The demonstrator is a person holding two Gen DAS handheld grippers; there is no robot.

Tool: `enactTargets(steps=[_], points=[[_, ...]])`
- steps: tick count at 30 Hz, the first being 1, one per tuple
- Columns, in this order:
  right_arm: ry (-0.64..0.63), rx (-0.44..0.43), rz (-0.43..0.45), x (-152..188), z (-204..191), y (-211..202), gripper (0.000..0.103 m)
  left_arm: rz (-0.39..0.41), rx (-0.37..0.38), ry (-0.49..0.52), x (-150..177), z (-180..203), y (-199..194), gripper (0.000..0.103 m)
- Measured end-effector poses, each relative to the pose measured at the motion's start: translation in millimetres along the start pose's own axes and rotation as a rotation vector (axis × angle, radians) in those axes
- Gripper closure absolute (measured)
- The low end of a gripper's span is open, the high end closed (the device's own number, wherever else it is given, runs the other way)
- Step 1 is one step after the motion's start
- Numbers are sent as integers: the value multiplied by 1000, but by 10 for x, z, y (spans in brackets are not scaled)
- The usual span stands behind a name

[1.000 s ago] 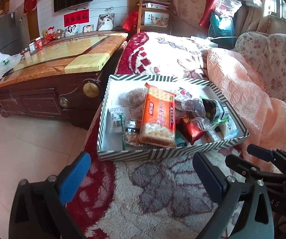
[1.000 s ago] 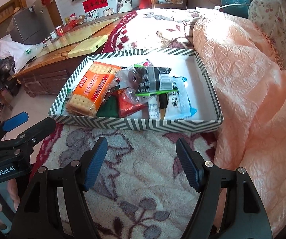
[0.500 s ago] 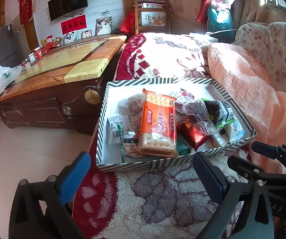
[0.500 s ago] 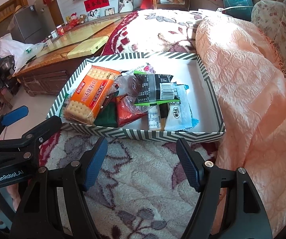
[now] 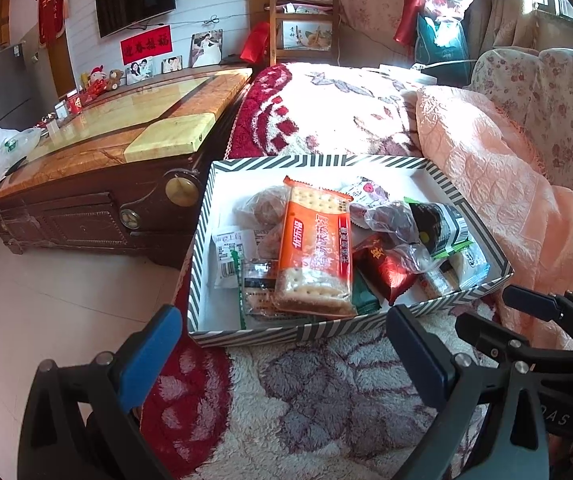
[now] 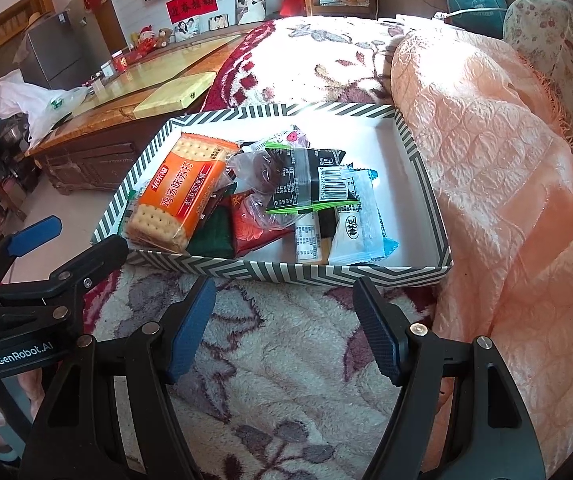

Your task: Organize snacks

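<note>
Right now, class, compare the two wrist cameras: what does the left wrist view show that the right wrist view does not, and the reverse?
Only the left wrist view shows the white barcoded packet at the box's left end, and the right gripper from the side.

Only the right wrist view shows the white-and-blue packet full on, and the left gripper from the side.

Both show the striped box on the floral blanket, the orange cracker pack and the peach quilt.
</note>
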State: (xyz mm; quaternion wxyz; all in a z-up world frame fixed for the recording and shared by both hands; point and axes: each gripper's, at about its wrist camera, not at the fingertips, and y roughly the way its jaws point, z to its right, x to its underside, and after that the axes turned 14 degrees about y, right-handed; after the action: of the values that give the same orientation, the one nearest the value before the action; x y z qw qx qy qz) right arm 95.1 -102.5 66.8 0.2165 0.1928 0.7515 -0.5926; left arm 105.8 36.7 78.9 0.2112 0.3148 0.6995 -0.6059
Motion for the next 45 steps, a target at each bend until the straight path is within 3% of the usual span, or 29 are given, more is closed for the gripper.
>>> enactTargets(steps=[45], points=[[3,9,-19,-41,-3,67,32,19,5,-3,-39,3,42,0]])
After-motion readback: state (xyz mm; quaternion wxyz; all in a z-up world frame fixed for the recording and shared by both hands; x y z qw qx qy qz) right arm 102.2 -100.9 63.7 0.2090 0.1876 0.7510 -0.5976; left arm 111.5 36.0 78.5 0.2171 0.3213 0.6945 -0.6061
